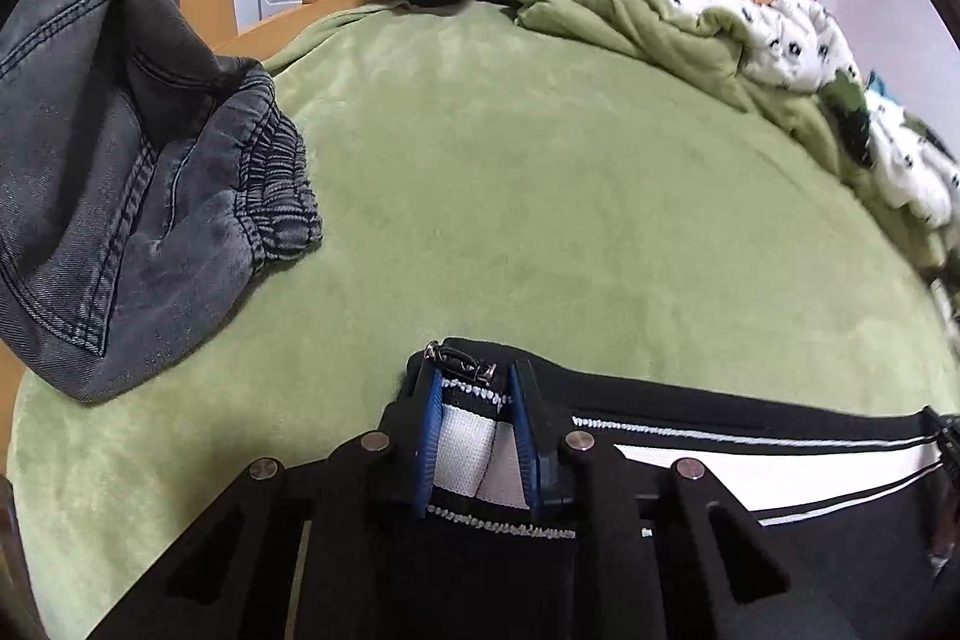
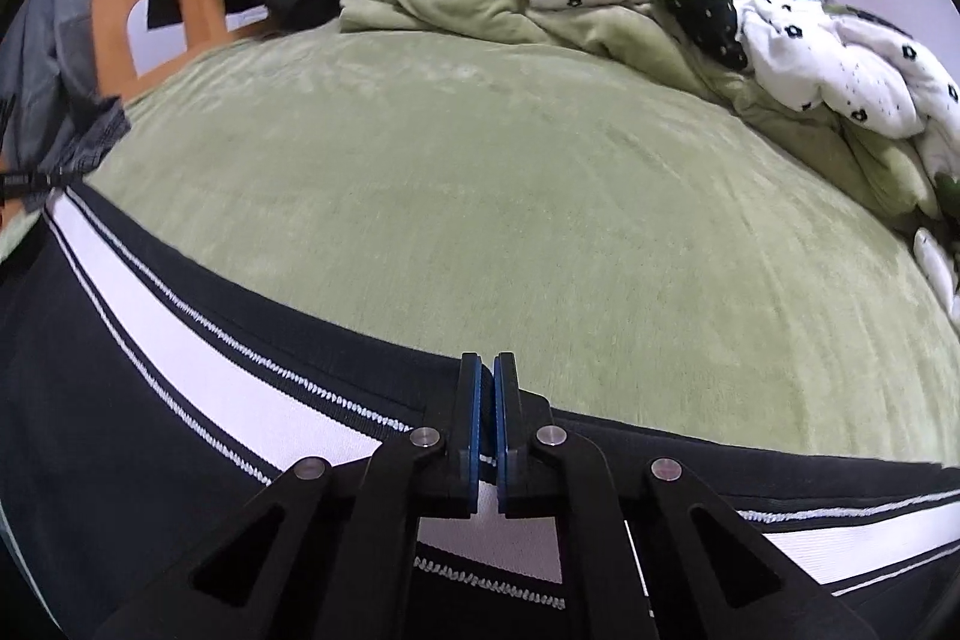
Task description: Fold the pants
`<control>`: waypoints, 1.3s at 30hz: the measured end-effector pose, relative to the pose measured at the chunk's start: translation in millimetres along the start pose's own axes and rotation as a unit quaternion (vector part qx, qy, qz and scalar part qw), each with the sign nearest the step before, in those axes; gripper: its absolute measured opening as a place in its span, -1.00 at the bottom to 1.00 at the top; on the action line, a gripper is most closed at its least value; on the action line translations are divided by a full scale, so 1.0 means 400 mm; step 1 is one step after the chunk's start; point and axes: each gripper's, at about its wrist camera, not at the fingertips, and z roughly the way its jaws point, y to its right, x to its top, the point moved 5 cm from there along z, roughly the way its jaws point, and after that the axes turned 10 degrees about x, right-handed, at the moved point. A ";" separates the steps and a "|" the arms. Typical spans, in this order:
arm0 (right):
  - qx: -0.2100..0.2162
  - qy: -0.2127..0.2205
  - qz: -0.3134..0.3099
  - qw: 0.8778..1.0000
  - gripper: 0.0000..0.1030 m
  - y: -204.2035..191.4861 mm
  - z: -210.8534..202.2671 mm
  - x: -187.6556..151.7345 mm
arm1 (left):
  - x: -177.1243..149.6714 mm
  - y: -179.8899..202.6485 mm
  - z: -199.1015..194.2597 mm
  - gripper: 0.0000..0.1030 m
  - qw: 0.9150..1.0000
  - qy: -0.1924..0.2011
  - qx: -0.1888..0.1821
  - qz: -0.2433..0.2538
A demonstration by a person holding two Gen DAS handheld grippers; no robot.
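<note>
On the green bed cover: your black track pants with a white side stripe lie along the near edge.
Left gripper: pinching the zippered hem end of the striped pants between its blue pads.
Right gripper: pressed together on the pants' black edge, farther along the same stripe.
Beside your left: grey jeans, apart from the pants.
</note>
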 end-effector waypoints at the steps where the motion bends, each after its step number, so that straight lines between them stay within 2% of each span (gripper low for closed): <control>1: -0.002 -0.004 -0.001 1.000 -0.93 0.002 0.010 -0.003 | -0.003 0.004 0.002 -0.58 1.000 0.002 0.008 0.005; 5: -0.006 -0.026 0.003 1.000 -0.90 0.007 0.052 -0.021 | -0.005 0.022 0.002 -0.49 0.999 0.006 0.040 0.020; 7: -0.011 -0.029 0.012 0.999 -0.80 0.013 0.049 -0.016 | -0.003 0.021 -0.011 -0.44 0.998 0.008 0.048 0.026; 9: -0.017 -0.031 0.031 0.999 -0.57 0.024 0.028 -0.009 | -0.003 0.017 -0.038 -0.43 0.998 0.014 0.049 0.030; 12: -0.039 0.009 0.045 0.998 -0.38 0.048 -0.046 -0.005 | -0.013 0.001 -0.085 -0.43 0.998 0.028 0.052 0.030; 13: -0.042 0.017 0.051 0.998 -0.38 0.058 -0.065 -0.011 | -0.017 -0.001 -0.097 -0.43 0.998 0.028 0.047 0.027; 16: -0.066 -0.001 0.074 0.995 -0.38 0.099 -0.066 -0.048 | -0.037 0.009 -0.131 -0.43 1.000 0.022 0.008 0.013; 18: -0.071 -0.034 0.089 0.993 -0.40 0.120 -0.014 -0.079 | -0.054 0.023 -0.147 -0.43 1.000 0.010 -0.016 0.010; 20: -0.089 -0.015 0.085 0.992 -0.40 0.122 -0.004 -0.068 | -0.077 0.030 -0.165 -0.43 0.999 -0.004 -0.037 0.011; 22: -0.099 -0.016 0.107 0.989 -0.40 0.125 -0.008 -0.053 | -0.109 0.024 -0.192 -0.43 0.999 -0.012 -0.049 0.014; 27: -0.092 0.007 0.139 0.986 -0.38 0.083 -0.070 -0.044 | -0.206 -0.041 -0.274 -0.39 0.998 -0.007 -0.052 0.015; 28: -0.089 0.010 0.141 0.986 -0.37 0.072 -0.081 -0.046 | -0.224 -0.057 -0.287 -0.13 0.999 -0.006 -0.050 0.012; 30: -0.079 0.017 0.147 0.986 -0.23 0.041 -0.112 -0.051 | -0.254 -0.084 -0.307 0.13 0.999 -0.002 -0.044 0.003; 32: -0.080 0.024 0.155 0.984 -0.11 0.016 -0.138 -0.058 | -0.281 -0.107 -0.323 0.13 0.999 -0.003 -0.044 -0.007; 34: -0.088 0.024 0.162 0.983 -0.10 -0.009 -0.160 -0.063 | -0.312 -0.125 -0.339 0.13 0.999 -0.005 -0.050 -0.016; 39: -0.076 0.010 0.164 0.983 -0.10 -0.067 -0.206 -0.073 | -0.357 -0.154 -0.342 0.12 0.998 0.005 -0.056 -0.035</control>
